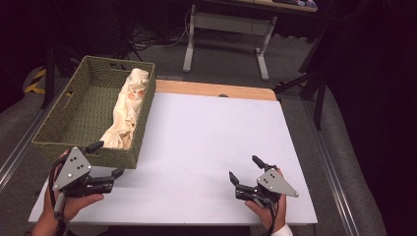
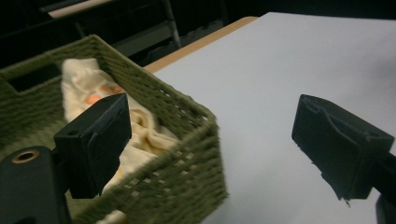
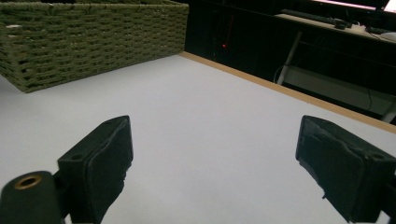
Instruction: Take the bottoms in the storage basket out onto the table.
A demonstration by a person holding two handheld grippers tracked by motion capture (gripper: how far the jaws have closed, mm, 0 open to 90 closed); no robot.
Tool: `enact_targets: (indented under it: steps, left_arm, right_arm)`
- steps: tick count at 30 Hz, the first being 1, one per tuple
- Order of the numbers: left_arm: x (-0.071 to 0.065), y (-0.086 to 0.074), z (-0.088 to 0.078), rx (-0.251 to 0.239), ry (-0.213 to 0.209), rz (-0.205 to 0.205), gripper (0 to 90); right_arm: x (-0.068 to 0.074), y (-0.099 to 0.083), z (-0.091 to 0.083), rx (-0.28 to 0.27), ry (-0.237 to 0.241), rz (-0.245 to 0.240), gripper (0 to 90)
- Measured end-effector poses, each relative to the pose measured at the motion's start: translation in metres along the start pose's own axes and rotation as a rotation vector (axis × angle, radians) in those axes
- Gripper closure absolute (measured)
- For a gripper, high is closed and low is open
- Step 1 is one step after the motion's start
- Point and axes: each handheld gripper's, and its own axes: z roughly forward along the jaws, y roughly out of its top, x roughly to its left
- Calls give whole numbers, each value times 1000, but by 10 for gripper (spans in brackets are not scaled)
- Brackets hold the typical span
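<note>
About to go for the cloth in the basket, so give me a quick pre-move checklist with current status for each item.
1. Left gripper open: ok, jaws wide apart.
2. Right gripper open: ok, nothing held.
3. Cloth in the basket and reachable from above: ok, it lies along the basket's right wall.
4. Left gripper close to the basket: ok, at its near corner.
5. Table between the grippers free of clutter: ok.
6. Cloth snagged on the weave: cannot tell.

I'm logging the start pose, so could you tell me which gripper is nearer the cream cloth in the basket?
Left. The left gripper is open at the basket's near corner, beside the cloth; the right gripper is open across the table.
</note>
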Motion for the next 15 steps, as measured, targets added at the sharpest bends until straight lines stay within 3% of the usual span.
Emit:
enact_targets:
  steps: [1,2,3,5,8,9,11,12,13,14,15]
  left_arm:
    - [0,0,0,0,0,0,129]
    - [5,7,1,28,19,28,129]
    - [16,18,2,22,20,28,136]
    - [23,24,3,19,13,17,138]
    - [43,41,14,47,7,7,135]
    - [58,51,28,89,-11,-31,132]
    - [71,57,42,113,-30,-65,132]
    - [71,57,42,113,-30,-65,138]
    - [81,61,52,134,-27,-87,143]
    - [87,64,60,142,-13,-85,149]
    - [102,66,77,170,-29,-135,153]
  right_arm:
    - [0,0,0,0,0,0,113]
    - [0,0,1,5,-8,-1,115]
    - [-1,-1,3,19,-37,-5,122]
    - [-1,-2,3,23,-40,-3,123]
    - [-4,-3,3,29,-45,8,121]
    - [-4,-3,3,31,-43,8,121]
    - [-5,-4,4,35,-42,12,120]
    - [-5,-4,4,35,-42,12,120]
    - [-5,-4,5,38,-37,10,119]
    - [-5,-4,5,40,-35,7,119]
    - [-5,-4,5,42,-33,4,118]
